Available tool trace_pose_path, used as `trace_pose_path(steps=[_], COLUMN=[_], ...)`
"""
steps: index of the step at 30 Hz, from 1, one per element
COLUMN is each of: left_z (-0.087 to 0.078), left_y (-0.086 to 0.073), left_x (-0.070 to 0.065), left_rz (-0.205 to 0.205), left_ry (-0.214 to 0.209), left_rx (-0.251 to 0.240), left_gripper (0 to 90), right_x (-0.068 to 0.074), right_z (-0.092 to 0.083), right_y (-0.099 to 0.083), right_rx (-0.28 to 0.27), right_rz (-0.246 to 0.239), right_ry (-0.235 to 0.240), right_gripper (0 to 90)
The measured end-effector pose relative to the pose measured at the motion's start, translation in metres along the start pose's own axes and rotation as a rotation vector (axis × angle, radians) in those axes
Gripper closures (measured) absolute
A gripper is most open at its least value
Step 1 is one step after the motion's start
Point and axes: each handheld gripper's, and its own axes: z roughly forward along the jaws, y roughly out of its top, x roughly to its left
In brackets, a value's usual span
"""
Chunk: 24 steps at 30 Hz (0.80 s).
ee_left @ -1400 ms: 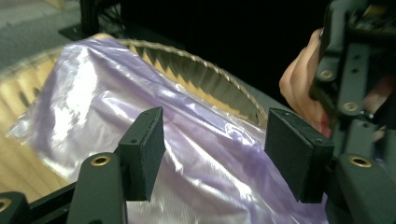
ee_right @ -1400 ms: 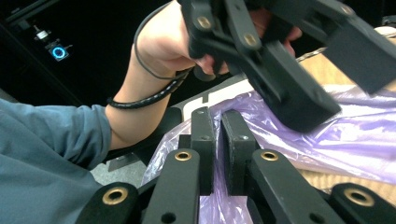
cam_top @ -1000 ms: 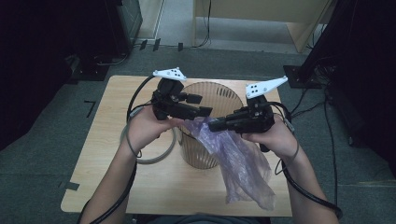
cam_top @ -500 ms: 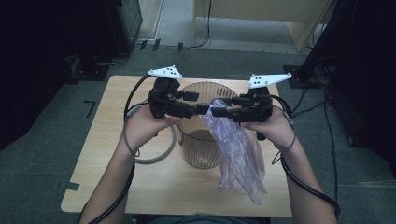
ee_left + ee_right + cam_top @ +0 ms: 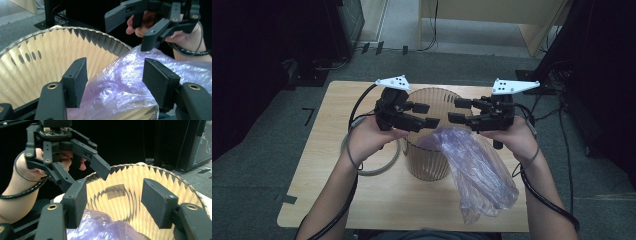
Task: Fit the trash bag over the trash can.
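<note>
High view: the bin stands on the tabletop, the purple bag draped over its rim. The left gripper and right gripper hover above, jaws open.

Left gripper view: bag between open jaws, unpinched.

Right gripper view: jaws have just been opening, nothing gripped; bag below.

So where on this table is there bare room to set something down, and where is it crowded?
Free: the left end of the table, outside the grey cable loop, and the front strip between the left forearm and the purple bag. Crowded: the middle, where the ribbed bin stands with the bag draped over its rim and down to the right, and both the left gripper and right gripper above it.
</note>
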Motion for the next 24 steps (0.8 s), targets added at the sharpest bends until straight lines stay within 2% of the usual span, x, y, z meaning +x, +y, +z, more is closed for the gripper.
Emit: trace_pose_path(steps=[5, 10, 14, 17, 19, 22, 24], left_z=[-0.003, -0.007, -0.010, -0.013, -0.014, -0.015, -0.014], left_y=[-0.003, -0.002, -0.003, -0.003, -0.003, -0.003, -0.003], left_x=[0.004, 0.004, 0.006, 0.007, 0.008, 0.008, 0.008], left_rz=[-0.023, -0.017, -0.025, -0.031, -0.033, -0.035, -0.034], left_ry=[0.003, 0.004, 0.008, 0.014, 0.014, 0.015, 0.015], left_rx=[-0.008, -0.015, -0.024, -0.032, -0.033, -0.038, -0.038], left_gripper=[36.0, 36.0, 36.0, 36.0, 36.0, 36.0, 35.9], right_x=[0.000, 0.001, 0.005, 0.006, 0.006, 0.007, 0.007], right_z=[-0.009, -0.012, -0.011, -0.012, -0.011, -0.010, -0.007], right_y=[-0.006, -0.014, -0.020, -0.022, -0.023, -0.024, -0.025], right_rx=[0.036, 0.060, 0.083, 0.106, 0.127, 0.142, 0.171], right_rz=[-0.013, -0.012, -0.046, -0.032, -0.039, -0.046, -0.032], right_ry=[0.019, 0.080, 0.099, 0.120, 0.123, 0.130, 0.140], right_gripper=[41.6, 44.5, 45.7, 43.3, 42.2, 44.3, 48.2])
